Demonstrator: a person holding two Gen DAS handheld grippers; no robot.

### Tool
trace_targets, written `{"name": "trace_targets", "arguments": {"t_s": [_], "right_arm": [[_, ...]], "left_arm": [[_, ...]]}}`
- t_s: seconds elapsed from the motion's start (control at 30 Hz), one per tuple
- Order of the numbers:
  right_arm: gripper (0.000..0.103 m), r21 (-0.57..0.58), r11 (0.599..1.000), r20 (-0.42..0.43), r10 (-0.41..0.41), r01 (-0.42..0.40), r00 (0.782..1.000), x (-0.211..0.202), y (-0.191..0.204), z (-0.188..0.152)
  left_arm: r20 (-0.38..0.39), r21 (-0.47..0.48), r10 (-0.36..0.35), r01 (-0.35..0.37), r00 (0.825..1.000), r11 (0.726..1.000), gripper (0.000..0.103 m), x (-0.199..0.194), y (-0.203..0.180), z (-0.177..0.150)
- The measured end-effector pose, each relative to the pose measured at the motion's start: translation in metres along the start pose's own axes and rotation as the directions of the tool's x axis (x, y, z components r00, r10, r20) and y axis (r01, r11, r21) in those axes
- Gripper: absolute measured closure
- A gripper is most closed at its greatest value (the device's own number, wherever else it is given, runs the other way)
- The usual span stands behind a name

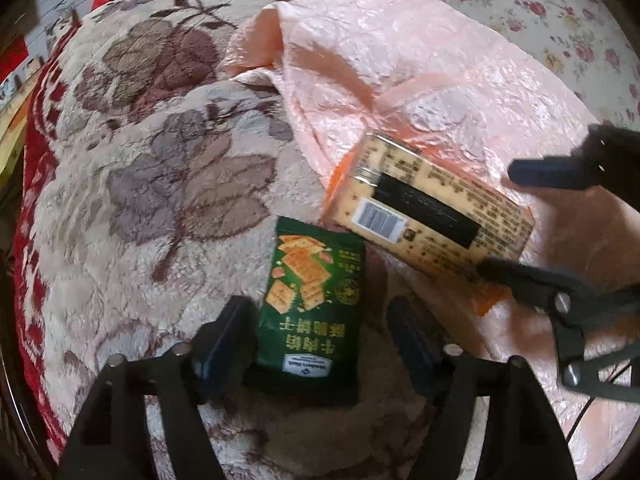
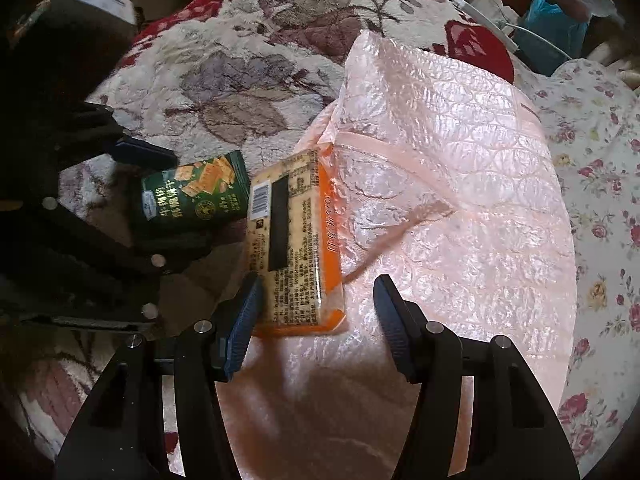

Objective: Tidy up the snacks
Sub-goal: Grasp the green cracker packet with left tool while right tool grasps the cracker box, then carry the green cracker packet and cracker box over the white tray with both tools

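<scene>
A green cracker packet (image 1: 312, 312) lies on a plush floral blanket (image 1: 152, 184), between the open fingers of my left gripper (image 1: 322, 320). It also shows in the right wrist view (image 2: 196, 196), with the left gripper (image 2: 176, 200) around it. An orange and cream snack box (image 1: 428, 216) lies next to it at the mouth of a pink plastic bag (image 1: 400, 60). My right gripper (image 2: 316, 300) is open, its fingers on either side of the box's near end (image 2: 292, 248), on the bag (image 2: 460, 184). The right gripper (image 1: 500, 220) also shows at the right of the left wrist view.
A floral bedsheet (image 2: 600, 184) lies to the right of the bag. Clutter, a blue bag (image 2: 556, 16) and white cables sit beyond the blanket's far edge. A dark box (image 2: 100, 0) stands at the far left.
</scene>
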State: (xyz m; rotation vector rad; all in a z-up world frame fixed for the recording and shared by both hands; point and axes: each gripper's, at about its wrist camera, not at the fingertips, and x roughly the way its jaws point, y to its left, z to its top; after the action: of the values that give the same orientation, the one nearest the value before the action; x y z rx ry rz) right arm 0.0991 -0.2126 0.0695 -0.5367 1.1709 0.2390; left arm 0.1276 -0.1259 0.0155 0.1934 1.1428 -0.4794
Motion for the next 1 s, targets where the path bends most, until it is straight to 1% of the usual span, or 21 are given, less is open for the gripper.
{"name": "trace_targets", "arguments": {"t_s": [0.03,0.07,0.1,0.17,0.2,0.27,0.3,0.33,0.4,0.43,0.47,0.5,0.53,0.57,0.6,0.7,0.8,0.93,1.0], "right_arm": [[0.045,-0.005,1.000,0.004,0.009,-0.009,1.000,-0.001,0.001,0.001],[0.045,-0.014,1.000,0.005,0.014,-0.014,1.000,-0.001,0.004,0.002],[0.045,-0.024,1.000,0.005,0.013,-0.013,1.000,0.000,0.006,0.003],[0.045,-0.045,0.999,-0.001,0.009,-0.009,1.000,0.004,0.011,0.007],[0.045,-0.060,0.998,-0.008,0.001,-0.001,1.000,0.007,0.014,0.009],[0.043,-0.107,0.994,-0.017,-0.029,0.027,0.999,0.013,0.024,0.014],[0.035,-0.123,0.992,-0.021,-0.038,0.035,0.999,0.015,0.027,0.015],[0.030,-0.153,0.987,-0.031,-0.049,0.044,0.998,0.021,0.034,0.018],[0.030,-0.199,0.978,-0.047,-0.078,0.067,0.996,0.030,0.042,0.022],[0.031,-0.225,0.969,-0.061,-0.115,0.099,0.991,0.038,0.046,0.024],[0.032,-0.223,0.969,-0.068,-0.122,0.104,0.990,0.043,0.046,0.026],[0.041,-0.202,0.975,-0.063,-0.112,0.097,0.992,0.045,0.043,0.027],[0.047,-0.177,0.980,-0.056,-0.105,0.094,0.993,0.046,0.039,0.027],[0.047,-0.151,0.985,-0.053,-0.096,0.087,0.994,0.046,0.035,0.028],[0.050,-0.127,0.990,-0.049,-0.073,0.067,0.996,0.044,0.030,0.027],[0.051,-0.092,0.995,-0.033,-0.034,0.031,0.999,0.037,0.024,0.024],[0.051,-0.024,0.998,0.016,0.062,-0.061,0.998,0.017,0.025,0.018],[0.051,0.036,0.986,0.077,0.158,-0.161,0.984,-0.004,0.038,0.009],[0.051,0.072,0.972,0.098,0.218,-0.226,0.971,-0.009,0.044,0.007]], "left_arm": [[0.004,-0.012,0.026,-0.026,1.000,1.000,0.055,0.000,0.004,0.000],[0.006,-0.027,0.026,-0.026,1.000,0.999,0.058,0.001,0.009,0.002],[0.007,-0.054,-0.002,0.003,1.000,0.999,0.058,-0.001,0.016,0.002],[0.009,-0.079,-0.013,0.014,1.000,0.997,0.059,-0.003,0.024,0.001],[0.012,-0.084,-0.007,0.008,1.000,0.996,0.059,-0.006,0.026,-0.001],[0.020,-0.093,0.038,-0.036,0.999,0.995,0.059,-0.013,0.030,-0.006],[0.025,-0.104,0.052,-0.049,0.998,0.993,0.059,-0.016,0.033,-0.008],[0.027,-0.120,0.061,-0.058,0.998,0.991,0.059,-0.019,0.037,-0.013],[0.034,-0.148,0.077,-0.071,0.996,0.986,0.059,-0.027,0.045,-0.021],[0.038,-0.157,0.084,-0.077,0.996,0.985,0.059,-0.031,0.050,-0.025],[0.042,-0.167,0.092,-0.084,0.995,0.982,0.059,-0.035,0.055,-0.031],[0.043,-0.174,0.104,-0.095,0.994,0.980,0.059,-0.039,0.058,-0.034],[0.047,-0.182,0.119,-0.108,0.992,0.977,0.059,-0.043,0.061,-0.037],[0.052,-0.189,0.128,-0.116,0.990,0.975,0.059,-0.047,0.064,-0.041],[0.056,-0.197,0.134,-0.121,0.989,0.973,0.059,-0.052,0.067,-0.046],[0.067,-0.232,0.149,-0.130,0.987,0.964,0.059,-0.060,0.074,-0.057],[0.083,-0.262,0.171,-0.143,0.982,0.954,0.059,-0.075,0.075,-0.073],[0.088,-0.299,0.200,-0.165,0.976,0.940,0.059,-0.088,0.079,-0.092],[0.088,-0.316,0.220,-0.182,0.972,0.931,0.059,-0.096,0.083,-0.102]]}}
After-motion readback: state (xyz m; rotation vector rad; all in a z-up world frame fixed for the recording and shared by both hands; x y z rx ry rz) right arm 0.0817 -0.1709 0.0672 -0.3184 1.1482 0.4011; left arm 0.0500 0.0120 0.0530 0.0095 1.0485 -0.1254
